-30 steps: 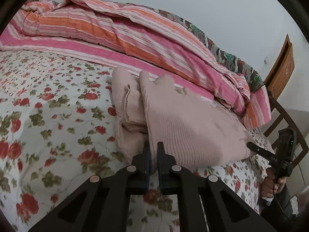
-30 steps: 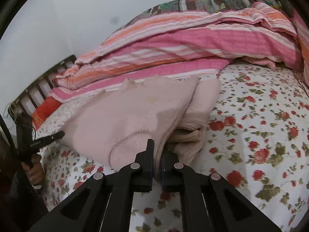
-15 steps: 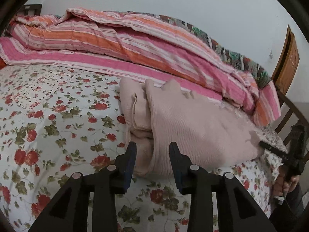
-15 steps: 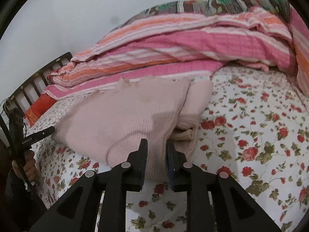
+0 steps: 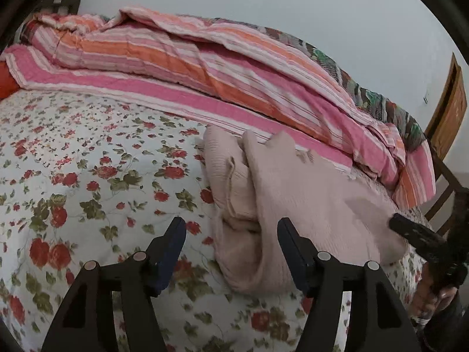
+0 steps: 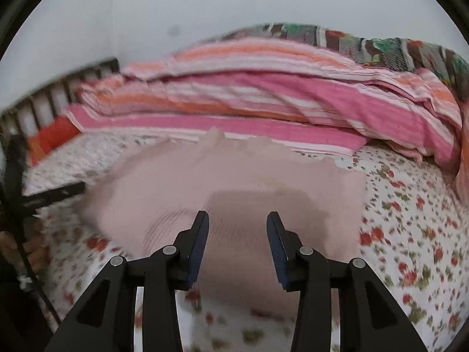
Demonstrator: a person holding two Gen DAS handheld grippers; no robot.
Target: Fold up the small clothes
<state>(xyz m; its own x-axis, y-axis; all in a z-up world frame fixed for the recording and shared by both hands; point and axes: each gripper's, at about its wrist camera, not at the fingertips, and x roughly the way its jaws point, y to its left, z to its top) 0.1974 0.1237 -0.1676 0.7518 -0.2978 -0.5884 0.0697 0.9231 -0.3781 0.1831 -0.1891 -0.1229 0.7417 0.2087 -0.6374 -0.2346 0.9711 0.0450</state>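
No legible writing on pink garment

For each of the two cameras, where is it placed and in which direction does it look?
Left wrist: sits on the left gripper, looks down along its opening fingers at the pink garment on the bed; the right gripper and a hand show at right.
Right wrist: sits on the right gripper, jaws opening, looks over the garment; the left gripper shows at left.
Shared: garment, bed, striped quilt.
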